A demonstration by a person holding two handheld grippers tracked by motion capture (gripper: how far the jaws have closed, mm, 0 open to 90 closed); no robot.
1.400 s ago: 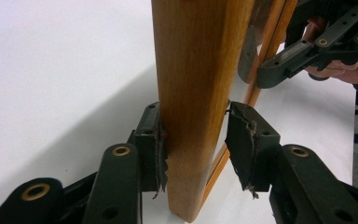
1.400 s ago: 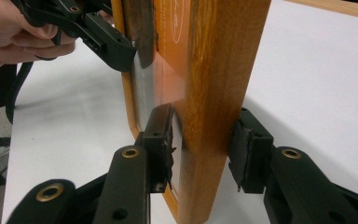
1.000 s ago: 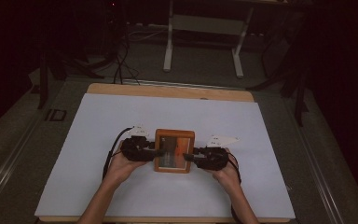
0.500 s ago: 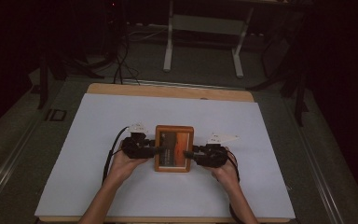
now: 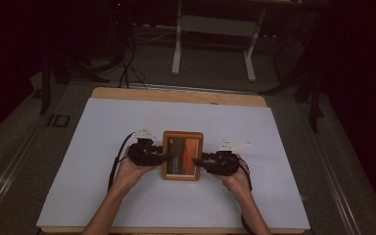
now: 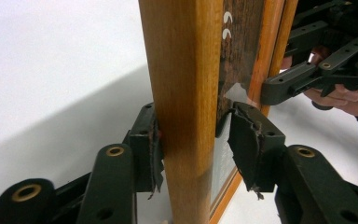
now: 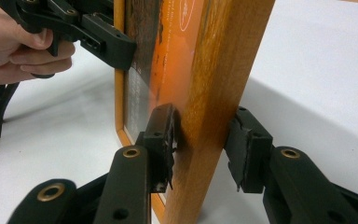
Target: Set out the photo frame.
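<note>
Squarely between the two hands, a wooden picture frame [image 5: 182, 155] sits at the middle of the white-covered counter [image 5: 103, 132], with the left hand-held gripper [image 5: 162, 156] on its left side rail and the right hand-held gripper [image 5: 203, 161] on its right side rail. In the left gripper view the jaws straddle the frame's wooden rail [image 6: 186, 93]: one pad presses the outer face of the wood, while the other, its rubber facing torn and frayed, stands a little off the glazed front, so the grip looks narrow but not fully clamped. The right gripper view shows much the same, with one pad against the front by the orange print [image 7: 175, 56] and the other just short of the back of the rail, so this grip too looks loose.

By my judgement the frame is stiff and fairly light, so it should not flex when carried by its two sides. The varnished wood looks smooth and could slip under worn pads, and the pane in front looks like glass, which would be fragile. The sound place to take hold is the thick wooden rail at mid-height on each side, pads flat on the wood and off the pane.
</note>
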